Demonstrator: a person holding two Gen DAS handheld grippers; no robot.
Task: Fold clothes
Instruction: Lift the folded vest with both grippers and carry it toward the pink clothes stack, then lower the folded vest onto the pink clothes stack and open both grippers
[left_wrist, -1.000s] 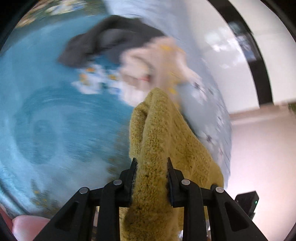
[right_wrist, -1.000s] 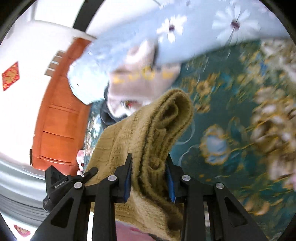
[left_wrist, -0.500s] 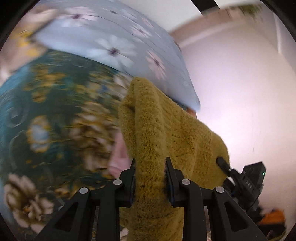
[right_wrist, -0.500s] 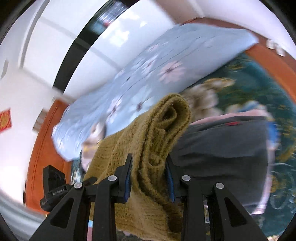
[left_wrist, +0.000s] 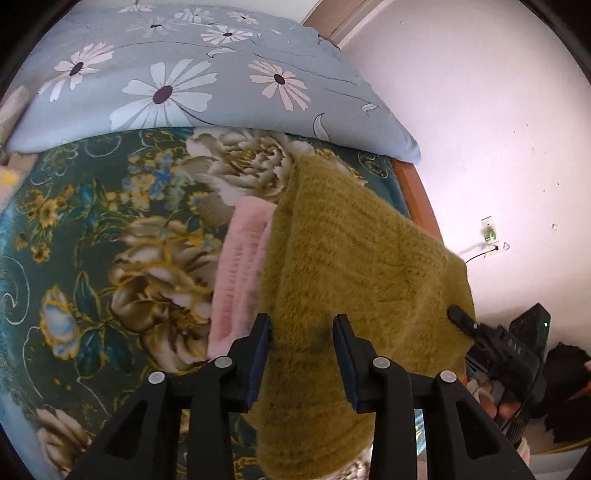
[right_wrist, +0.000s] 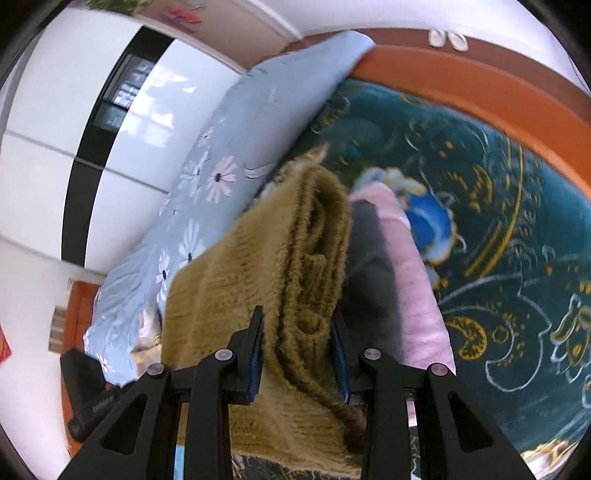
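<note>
A folded mustard-yellow knit sweater (left_wrist: 351, 266) hangs between my two grippers above the bed. My left gripper (left_wrist: 301, 347) is shut on one end of it. My right gripper (right_wrist: 297, 343) is shut on the other end of the sweater (right_wrist: 288, 266), where several folded layers bunch between the fingers. Under the sweater lies a folded pink garment (left_wrist: 240, 269), also in the right wrist view (right_wrist: 413, 280), with a folded dark grey garment (right_wrist: 369, 266) on top of it. The right gripper's body (left_wrist: 506, 350) shows at the left wrist view's right edge.
The bed has a dark green flowered cover (left_wrist: 92, 236) and an orange wooden frame (right_wrist: 480, 88). A light blue daisy-print quilt (left_wrist: 192, 74) lies along its far side. A pink wall with a socket (left_wrist: 489, 232) stands right. More clothes (right_wrist: 147, 332) lie far left.
Both grippers have swung across the bed with the sweater still held. The clothes pile has left the view and the folded pink and grey garments now lie under the sweater.
</note>
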